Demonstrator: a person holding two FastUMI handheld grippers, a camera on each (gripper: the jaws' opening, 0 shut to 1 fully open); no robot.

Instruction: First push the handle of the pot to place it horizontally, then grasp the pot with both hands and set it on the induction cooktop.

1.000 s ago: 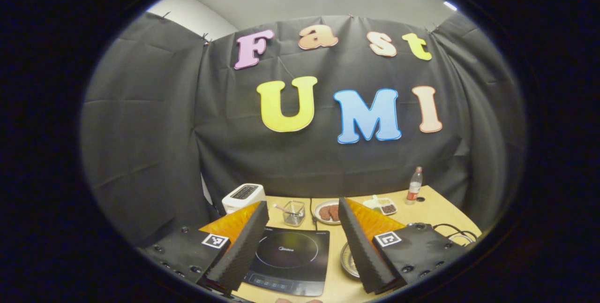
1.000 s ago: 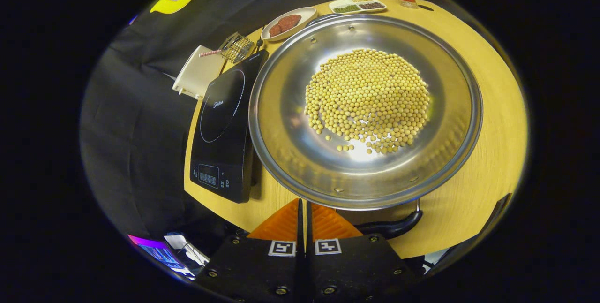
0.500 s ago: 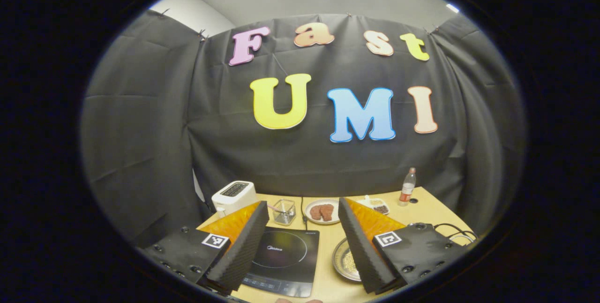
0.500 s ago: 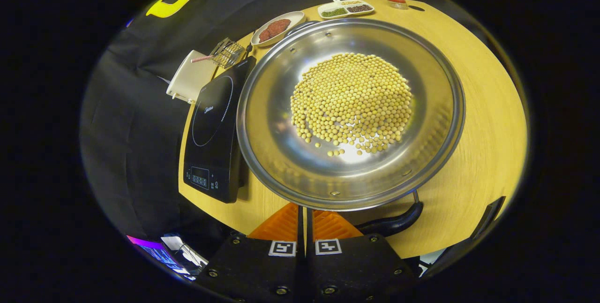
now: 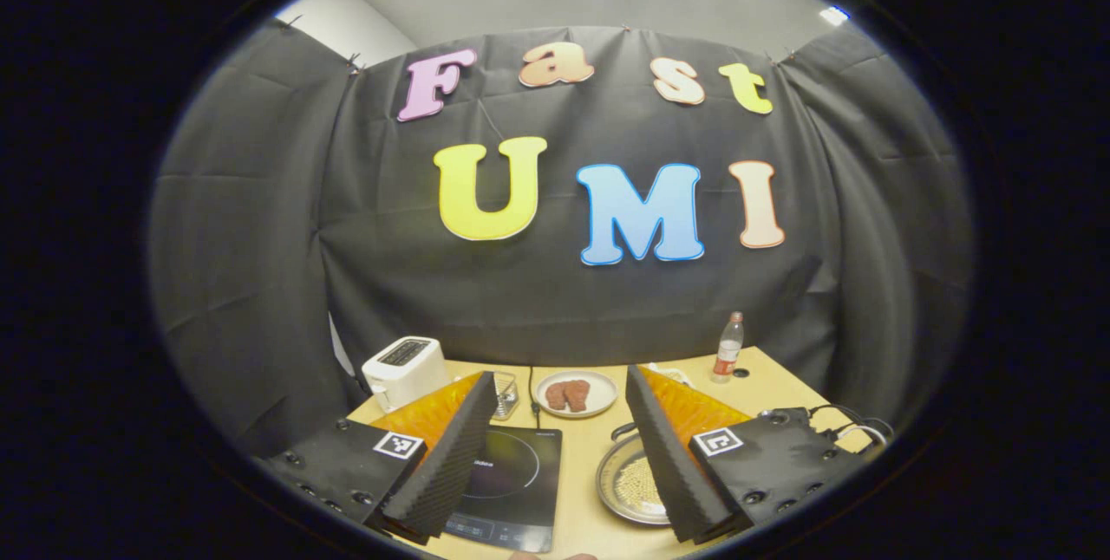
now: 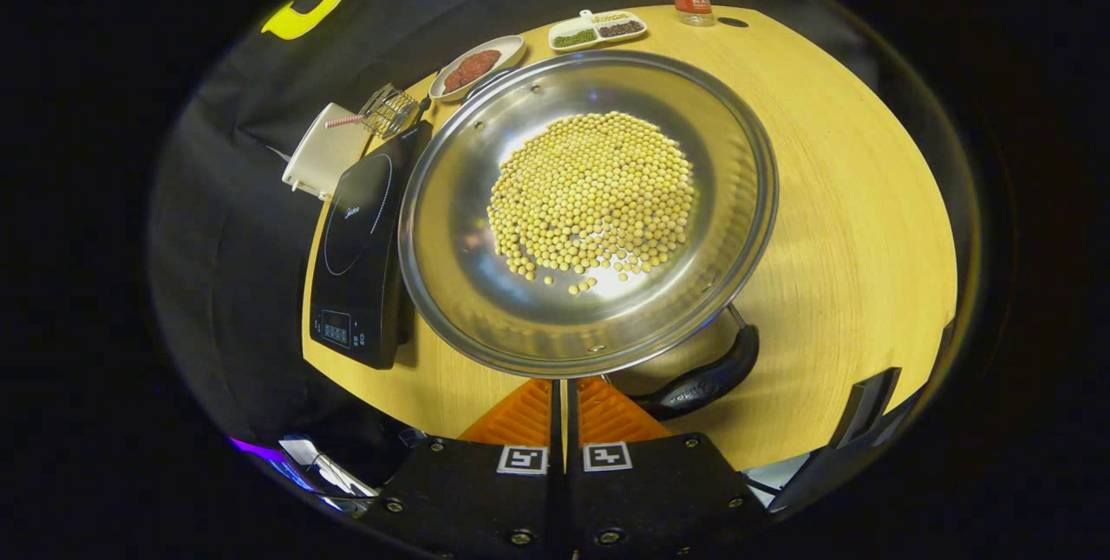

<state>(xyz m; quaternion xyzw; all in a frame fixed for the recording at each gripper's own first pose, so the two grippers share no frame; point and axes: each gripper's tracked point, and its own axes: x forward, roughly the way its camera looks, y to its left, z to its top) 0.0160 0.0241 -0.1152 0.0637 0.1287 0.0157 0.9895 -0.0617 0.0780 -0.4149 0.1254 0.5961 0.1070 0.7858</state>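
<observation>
Pot handle is being nudged near the table's front edge by closed-fingered right gripper (left gripper held wide), so beans risk being spilled.

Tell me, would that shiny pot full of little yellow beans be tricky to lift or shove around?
Probably somewhat. The pot looks like rigid, smooth metal, so it would likely slide on the wooden table rather than bend. The loose beans would likely roll if it tilts. Its wide, shallow shape makes tipping unlikely.
</observation>
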